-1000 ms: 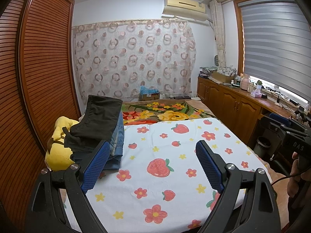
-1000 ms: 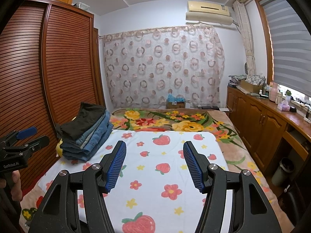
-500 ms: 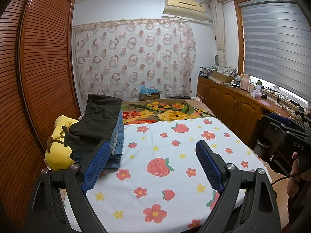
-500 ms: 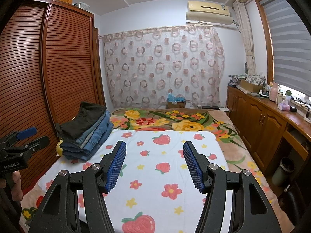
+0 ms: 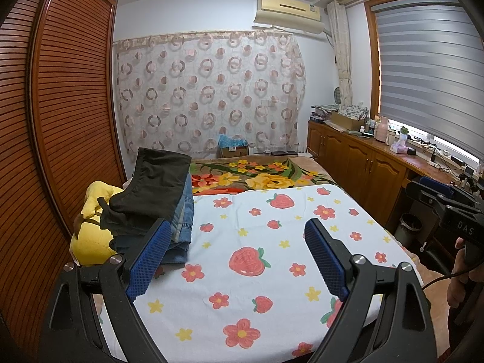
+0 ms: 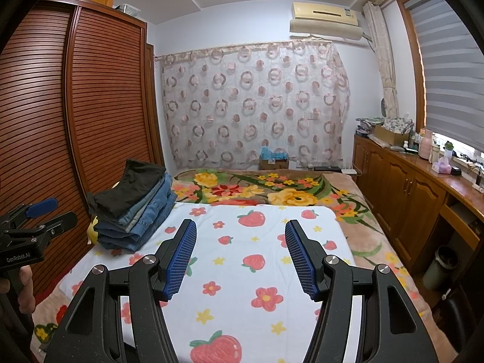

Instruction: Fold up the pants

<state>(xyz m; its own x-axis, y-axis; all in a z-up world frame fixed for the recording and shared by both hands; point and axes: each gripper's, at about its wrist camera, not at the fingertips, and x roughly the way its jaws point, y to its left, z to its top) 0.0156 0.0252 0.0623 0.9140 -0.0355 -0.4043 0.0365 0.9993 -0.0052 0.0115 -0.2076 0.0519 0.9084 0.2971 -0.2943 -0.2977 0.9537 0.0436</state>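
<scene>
Both tools are hovering over the white sheet printed with strawberries and flowers (image 5: 272, 260), which is covering the near part of the bed. The left gripper (image 5: 239, 254), black-framed with blue ribbed pads, is standing with its jaws wide apart, nothing between them. The right gripper (image 6: 240, 257), of the same build, is also standing with jaws apart, somewhat narrower, and is gripping nothing.

The stack of folded pants (image 6: 136, 208), blue denim pairs topped by a dark one, is lying at the sheet's far left corner, beside the brown slatted wardrobe (image 6: 90, 106). A yellow plush toy (image 5: 90, 236) is sitting against the stack at the bed's left edge. A floral blanket in brown, yellow and red (image 6: 272, 187) is covering the bed's far end.
</scene>
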